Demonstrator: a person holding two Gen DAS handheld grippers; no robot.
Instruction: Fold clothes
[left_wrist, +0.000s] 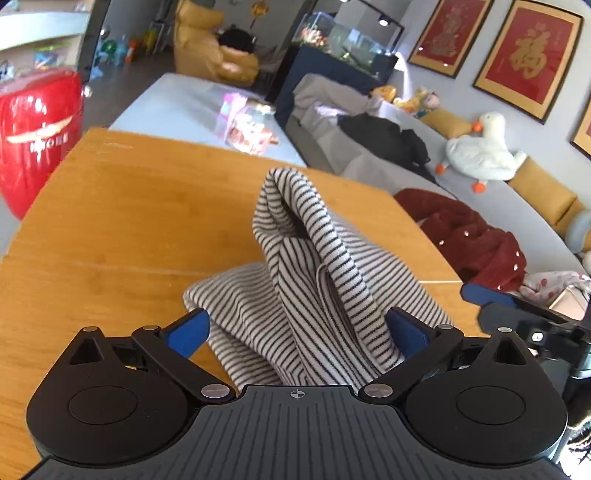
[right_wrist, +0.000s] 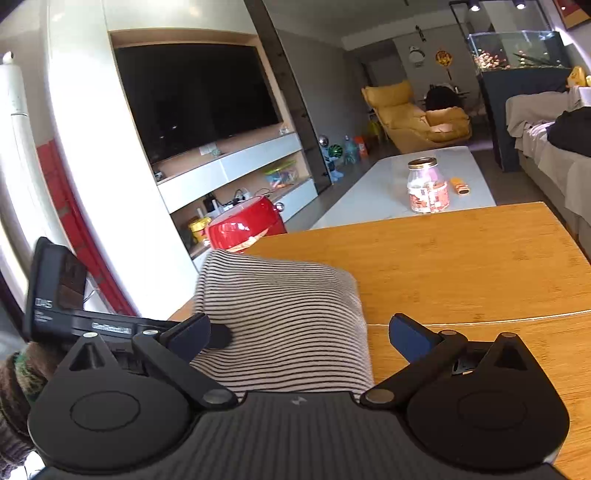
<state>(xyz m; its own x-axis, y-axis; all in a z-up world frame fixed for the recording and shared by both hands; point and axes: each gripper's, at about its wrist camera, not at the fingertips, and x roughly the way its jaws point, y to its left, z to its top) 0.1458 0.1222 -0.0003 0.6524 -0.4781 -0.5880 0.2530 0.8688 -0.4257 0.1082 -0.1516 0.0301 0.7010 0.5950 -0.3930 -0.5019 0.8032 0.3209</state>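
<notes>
Currently, status: both grippers wide open over the garment, neither holding it.
Garment: black-and-white striped knit garment (left_wrist: 295, 280), bunched in a heap on the honey-coloured wooden table (left_wrist: 129, 206), near the table's front edge, directly ahead of both cameras.
Left gripper (left_wrist: 297, 328): jaws spread wide; blue pads flank the cloth, gripping nothing.
Right gripper (right_wrist: 299, 332): jaws at full spread; cloth lies between them, and the right pad stands clear of it. Contact at the left pad cannot be judged.
Risk 1: a raised fold stands up at the far side in the left view; unsupported, it may slump and undo whatever fold exists.
Risk 2: closing on the heap as it lies would likely pinch several layers at once and drag the whole bundle.
Risk 3: the pile sits close to the table's front edge and could slide off if nudged.
Orientation: no clear long axis; in the right view the stripes run across the frame, and the heap's near end lies under the gripper body.
Hem, collar: cannot tell.
</notes>
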